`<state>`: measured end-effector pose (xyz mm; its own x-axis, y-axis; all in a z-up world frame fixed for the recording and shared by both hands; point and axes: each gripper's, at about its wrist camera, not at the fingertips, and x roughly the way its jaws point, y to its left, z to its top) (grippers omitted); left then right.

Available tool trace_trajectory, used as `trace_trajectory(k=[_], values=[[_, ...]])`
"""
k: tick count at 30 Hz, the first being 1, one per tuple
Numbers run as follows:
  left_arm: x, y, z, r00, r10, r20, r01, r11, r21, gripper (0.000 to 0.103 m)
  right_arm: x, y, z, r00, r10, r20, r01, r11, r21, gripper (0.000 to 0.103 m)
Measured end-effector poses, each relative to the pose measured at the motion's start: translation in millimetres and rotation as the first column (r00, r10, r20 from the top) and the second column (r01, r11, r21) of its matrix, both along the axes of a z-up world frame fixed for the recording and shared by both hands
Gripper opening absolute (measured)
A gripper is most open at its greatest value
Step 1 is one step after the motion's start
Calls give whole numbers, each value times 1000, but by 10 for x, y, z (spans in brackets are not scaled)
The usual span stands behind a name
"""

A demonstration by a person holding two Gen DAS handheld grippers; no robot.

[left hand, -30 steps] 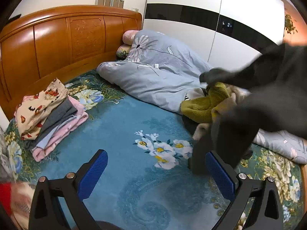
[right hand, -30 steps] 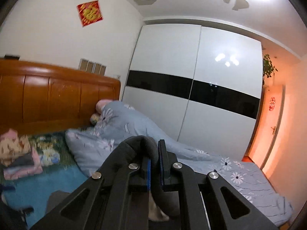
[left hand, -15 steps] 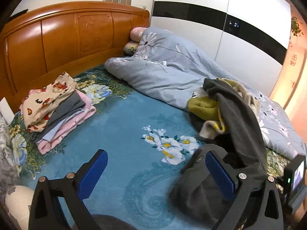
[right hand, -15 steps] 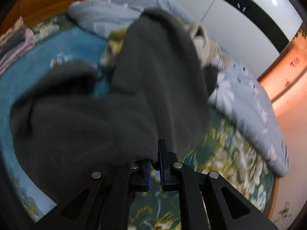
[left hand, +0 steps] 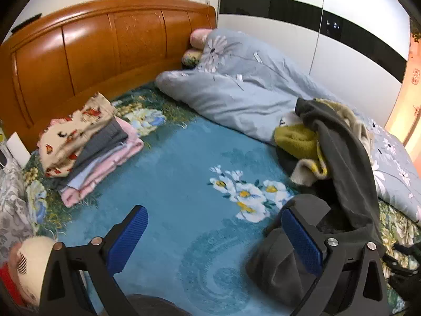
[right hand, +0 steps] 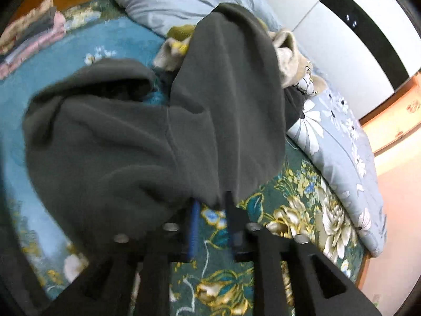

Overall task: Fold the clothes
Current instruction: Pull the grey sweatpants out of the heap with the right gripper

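A dark grey fleece garment [right hand: 147, 137] lies spread on the blue floral bedspread [left hand: 184, 184], one part draped back over a heap of unfolded clothes [left hand: 310, 142]. It also shows in the left wrist view [left hand: 350, 163]. My right gripper [right hand: 210, 210] sits at the garment's near hem with its jaws a little apart, and the cloth edge lies just at the fingertips. My left gripper [left hand: 213, 234] is open and empty above the bedspread, its right finger [left hand: 300, 234] beside the garment's lower end.
A stack of folded clothes [left hand: 84, 142] lies at the left near the wooden headboard [left hand: 105, 44]. A grey floral duvet [left hand: 236, 84] is bunched along the far side. A white wardrobe [left hand: 329, 39] stands behind. The bed's edge [right hand: 365, 258] is at the right.
My right gripper swung the dark garment down from the air onto the bedspread, and its jaws have parted from fully shut. My left gripper stayed open and shifted slightly.
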<state>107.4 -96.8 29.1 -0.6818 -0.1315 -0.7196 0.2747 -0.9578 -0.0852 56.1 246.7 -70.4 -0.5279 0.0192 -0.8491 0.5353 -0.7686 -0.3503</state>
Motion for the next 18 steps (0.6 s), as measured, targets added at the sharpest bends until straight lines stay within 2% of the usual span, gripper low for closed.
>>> trace_trajectory(k=[2,5,8,11,15,16,18], values=[[-51,37,-55,1000,-10,12,10,1000,16,103,33,99,199,1000,3,0,-3,999,-42,49],[-125,82,-190,999,-21,47,19,998,57,103,15,212,463,1000,0,-17,-2,996,-93,51],[-167,154,-334,994,-49,94,40,995,92,103,-222,230,572,996,-76,-42,67,980,-186,57],[-154,204,-415,991,-66,113,57,995,78,103,-630,68,472,987,-155,34,157,939,-305,57],[-138,223,-475,989,-79,125,69,994,84,103,-1081,-401,285,986,-138,94,163,907,-389,57],[-136,220,-485,988,-82,127,71,993,91,103,-1159,-545,227,990,-113,87,138,912,-387,57],[-133,213,-503,987,-88,132,74,991,107,103,-1365,-841,60,994,-89,61,104,947,-304,57]])
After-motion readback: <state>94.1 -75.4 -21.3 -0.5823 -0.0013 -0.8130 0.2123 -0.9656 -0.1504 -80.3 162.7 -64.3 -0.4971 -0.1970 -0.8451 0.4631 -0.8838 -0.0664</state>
